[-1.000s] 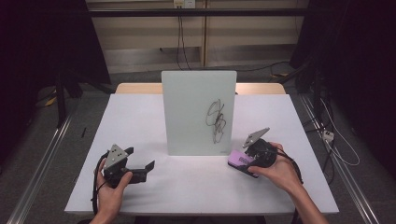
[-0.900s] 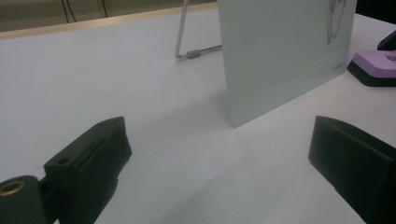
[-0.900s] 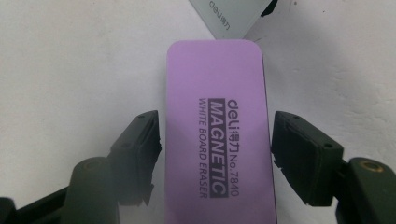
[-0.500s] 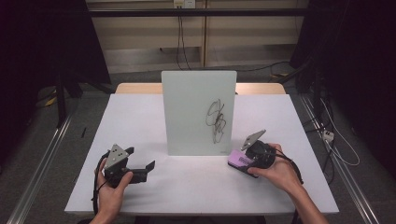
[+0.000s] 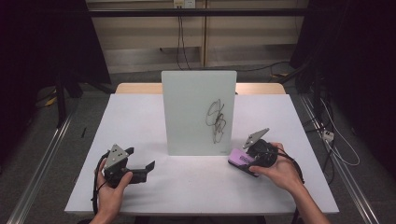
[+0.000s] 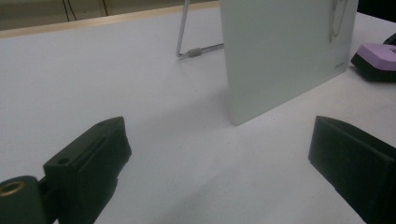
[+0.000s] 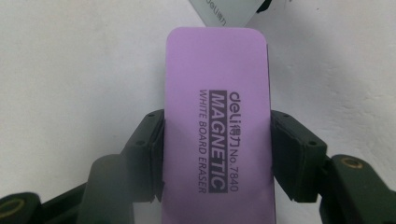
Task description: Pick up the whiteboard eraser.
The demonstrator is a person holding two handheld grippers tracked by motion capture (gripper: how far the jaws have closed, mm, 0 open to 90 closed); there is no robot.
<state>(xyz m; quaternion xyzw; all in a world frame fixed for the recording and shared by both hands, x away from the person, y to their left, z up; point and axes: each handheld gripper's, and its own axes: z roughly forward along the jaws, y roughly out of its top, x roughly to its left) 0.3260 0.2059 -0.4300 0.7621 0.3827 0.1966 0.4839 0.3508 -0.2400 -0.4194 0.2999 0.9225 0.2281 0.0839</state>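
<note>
The purple whiteboard eraser (image 7: 217, 126) lay flat on the white tabletop (image 5: 140, 116), near-right, just beside the bottom right corner of the upright whiteboard (image 5: 198, 112). The right gripper (image 5: 254, 156) was on it, w/ its jaws having just been closing and now pressed against the eraser's two long sides, about mid-length, label up. That looked the right spot to hold it: the narrow width fit between the pads, and a grip near the middle should keep it from swinging.

Judging by the look, the eraser was light, a hard plastic shell on top w/ a dark felt pad underneath. Stiff enough to squeeze w/o giving, not fragile. The smooth sides could be a bit slippery, so a firm pinch seemed wise. The label said magnetic, so it would prob. tug toward the board when brought close.

The black scribble (image 5: 216, 120) sat on the board's right half, near the eraser. The board stood on a thin wire prop and might tip back if pushed hard.

The left gripper (image 5: 140, 170) rested near-left on the tabletop, jaws wide apart, nothing between them.
</note>
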